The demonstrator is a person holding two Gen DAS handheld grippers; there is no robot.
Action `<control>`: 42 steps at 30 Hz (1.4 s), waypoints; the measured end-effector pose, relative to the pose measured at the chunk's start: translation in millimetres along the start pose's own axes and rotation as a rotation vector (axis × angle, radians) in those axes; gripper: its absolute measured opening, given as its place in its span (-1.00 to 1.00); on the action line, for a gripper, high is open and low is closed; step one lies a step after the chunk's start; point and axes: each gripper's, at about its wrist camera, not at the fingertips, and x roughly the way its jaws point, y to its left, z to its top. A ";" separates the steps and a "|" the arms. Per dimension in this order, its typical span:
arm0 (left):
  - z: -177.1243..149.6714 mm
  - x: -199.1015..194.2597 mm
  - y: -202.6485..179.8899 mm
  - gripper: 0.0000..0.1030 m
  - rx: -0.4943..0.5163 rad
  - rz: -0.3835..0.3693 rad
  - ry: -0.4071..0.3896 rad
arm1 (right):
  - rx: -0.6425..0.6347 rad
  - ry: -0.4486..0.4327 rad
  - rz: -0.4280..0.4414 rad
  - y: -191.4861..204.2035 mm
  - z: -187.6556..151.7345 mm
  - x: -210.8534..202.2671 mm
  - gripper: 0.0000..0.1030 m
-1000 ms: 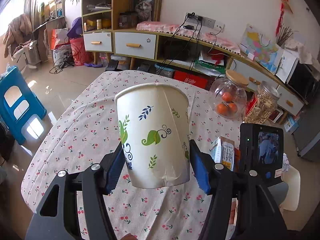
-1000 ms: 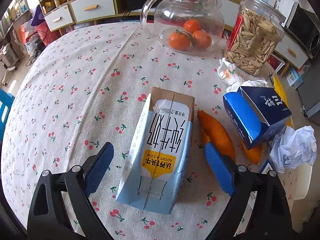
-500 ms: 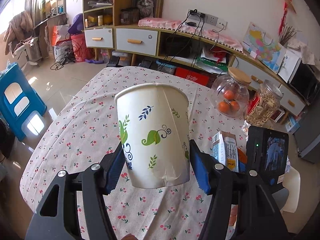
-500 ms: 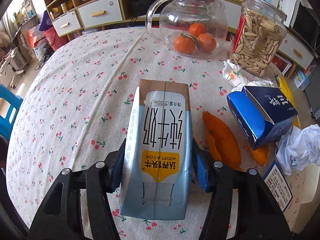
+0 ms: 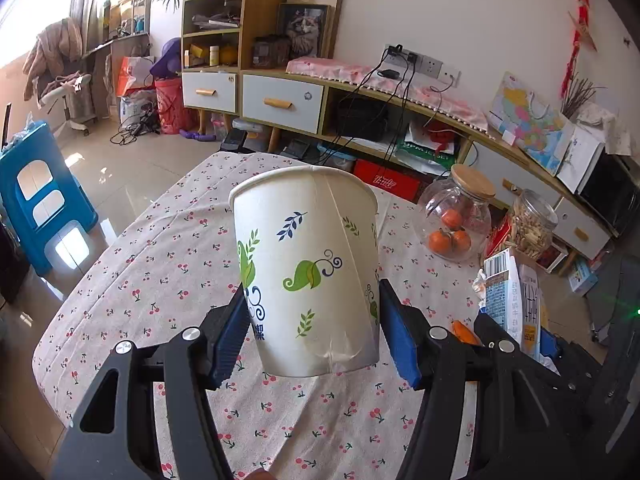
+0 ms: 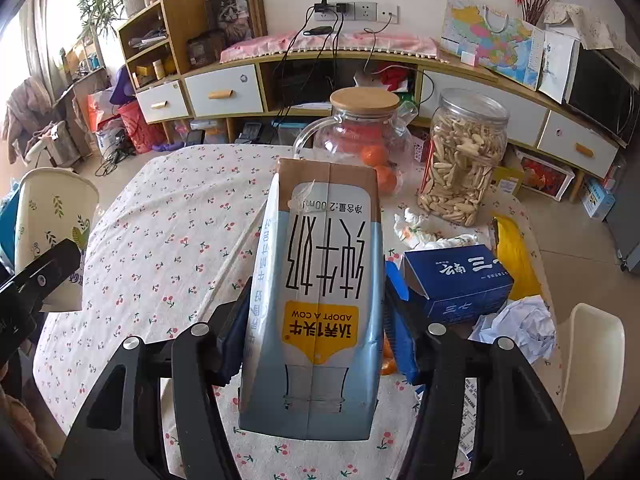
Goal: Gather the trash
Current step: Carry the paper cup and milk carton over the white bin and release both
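Note:
My left gripper (image 5: pixel 316 334) is shut on a white paper cup (image 5: pixel 306 268) with leaf prints and holds it upright above the cherry-print tablecloth (image 5: pixel 152 264). My right gripper (image 6: pixel 314 332) is shut on a blue-and-white milk carton (image 6: pixel 320 288) and holds it lifted off the table. The carton also shows at the right of the left wrist view (image 5: pixel 514 296). The cup shows at the left of the right wrist view (image 6: pixel 52 220). More trash lies on the table's right side: an open blue box (image 6: pixel 456 280), crumpled white paper (image 6: pixel 520 328), orange peel (image 6: pixel 388 360) and a small wrapper (image 6: pixel 412 226).
A glass jar with oranges (image 6: pixel 368 136) and a jar of seeds (image 6: pixel 464 156) stand at the table's far side. A yellow bag (image 6: pixel 512 256) lies at its right edge. A white chair (image 6: pixel 592 364) is on the right, a blue stool (image 5: pixel 40 196) on the left floor.
My right gripper has closed on the milk carton and lifted it off the table, tilting upward. My left gripper has risen a little with the cup.

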 end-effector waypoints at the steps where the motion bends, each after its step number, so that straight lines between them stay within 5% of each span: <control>1: -0.6 -1.3 -2.3 0.19 -0.002 -0.003 -0.007 | -0.002 -0.019 -0.005 -3.3 1.7 -4.8 0.08; 18: -10.9 -26.5 -73.6 0.19 0.069 -0.089 -0.123 | -0.016 -0.207 -0.092 -72.6 4.9 -60.2 0.08; 42: -43.8 -20.8 -163.0 0.19 0.220 -0.188 -0.054 | 0.131 -0.261 -0.202 -174.0 -21.2 -78.4 0.08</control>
